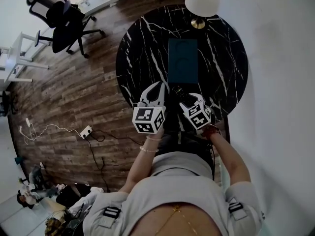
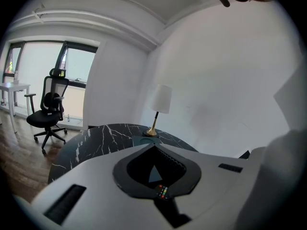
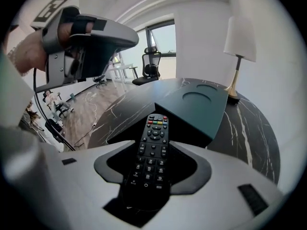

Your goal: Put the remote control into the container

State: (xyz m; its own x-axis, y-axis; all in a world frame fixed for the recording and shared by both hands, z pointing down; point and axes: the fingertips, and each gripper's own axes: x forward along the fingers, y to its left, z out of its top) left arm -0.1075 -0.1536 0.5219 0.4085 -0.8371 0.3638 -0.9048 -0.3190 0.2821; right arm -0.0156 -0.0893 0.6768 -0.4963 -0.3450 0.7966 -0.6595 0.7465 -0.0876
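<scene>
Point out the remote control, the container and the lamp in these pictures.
remote control [image 3: 151, 155]: right gripper view, the middle of its keypad.
container [image 1: 183, 61]: head view, the centre of its teal top.
lamp [image 2: 162, 98]: left gripper view, the middle of its white shade.

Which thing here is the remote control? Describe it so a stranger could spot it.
On the round black white-veined marble table, look at the near end of the flat dark teal rectangular container. There the right gripper clamps a slim black remote control, the only thing with rows of buttons and coloured keys at its far end.
</scene>
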